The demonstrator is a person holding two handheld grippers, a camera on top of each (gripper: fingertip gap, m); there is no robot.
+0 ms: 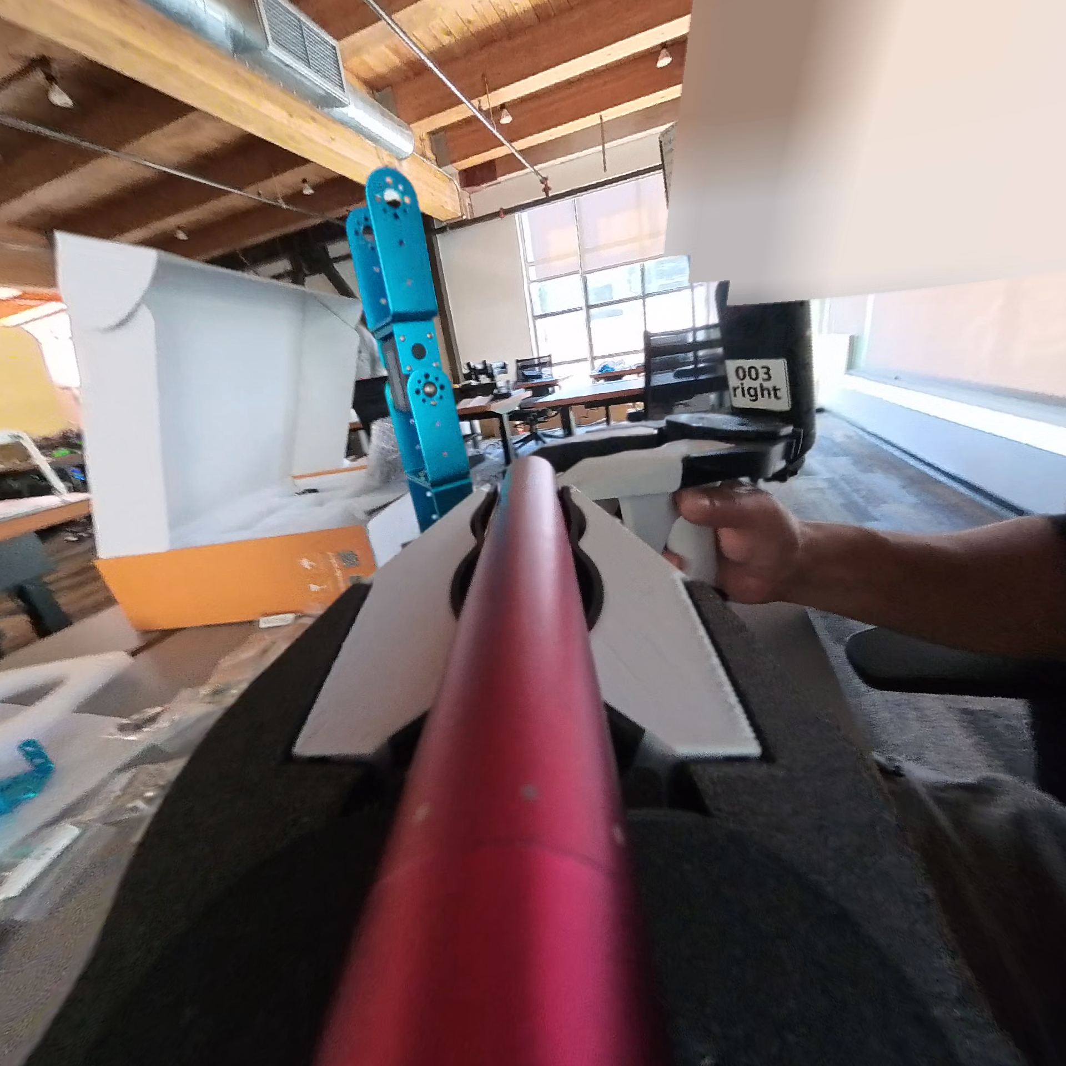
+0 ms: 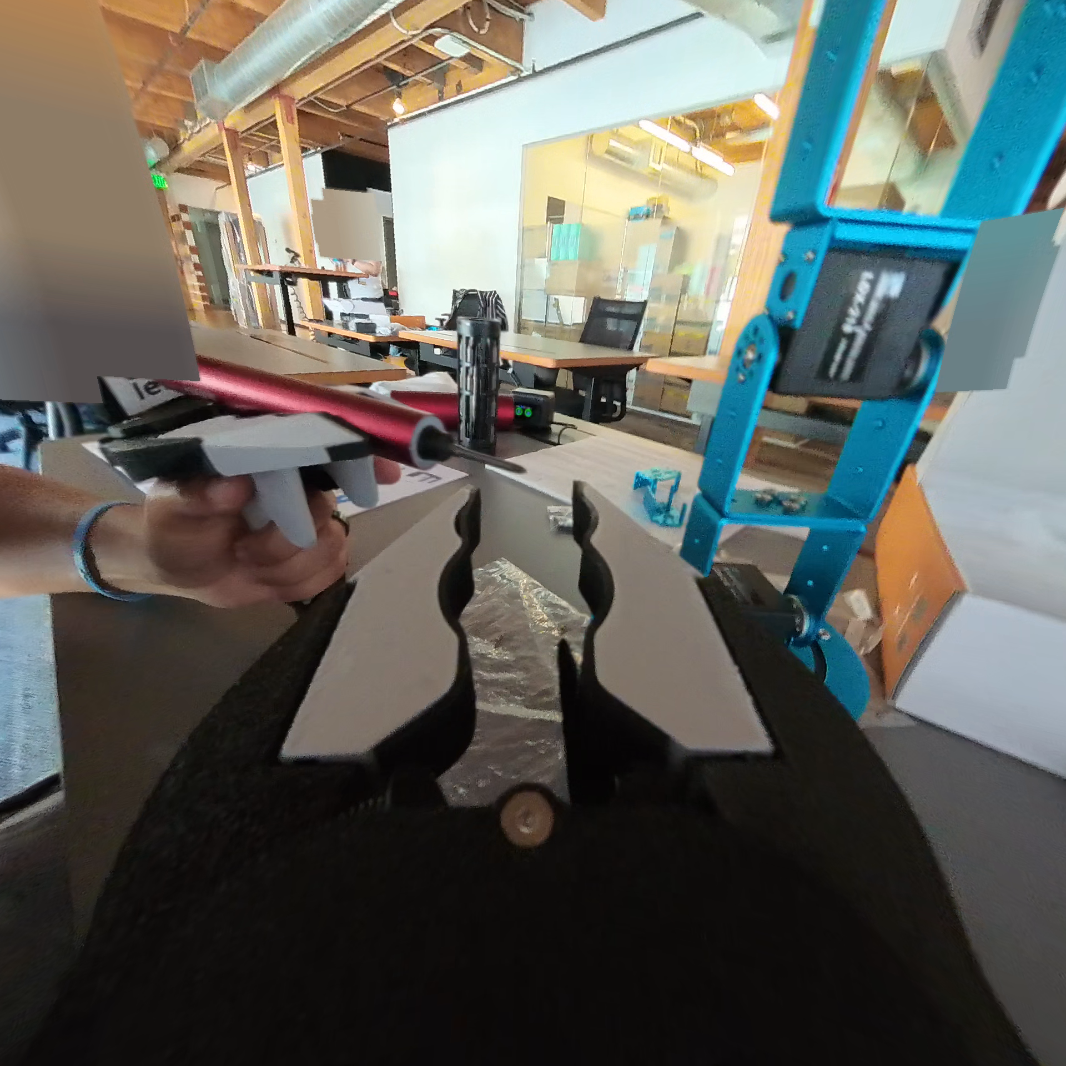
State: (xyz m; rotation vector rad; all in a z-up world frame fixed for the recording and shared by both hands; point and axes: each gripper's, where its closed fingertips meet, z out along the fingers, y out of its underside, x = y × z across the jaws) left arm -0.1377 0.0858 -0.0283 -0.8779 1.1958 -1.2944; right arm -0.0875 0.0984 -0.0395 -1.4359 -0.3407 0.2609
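My left gripper (image 1: 529,493) is shut on a red electric screwdriver (image 1: 507,750) that runs lengthwise between its fingers. In the right wrist view the same screwdriver (image 2: 323,409) shows at the left with its dark bit (image 2: 484,458) pointing right, held in the other gripper by a hand. My right gripper (image 2: 526,499) is open and empty above a crinkled clear plastic bag (image 2: 513,634) on the table. A blue metal robot arm (image 1: 404,357) stands upright just past the left gripper; it also rises at the right of the right wrist view (image 2: 819,404).
An open white and orange box (image 1: 219,438) stands at the left. Small blue brackets (image 2: 660,496) and loose screws (image 2: 558,516) lie on the table. A black cylinder (image 2: 477,386) and a second red tool (image 2: 438,404) stand farther back. A white box (image 2: 992,634) is at the right.
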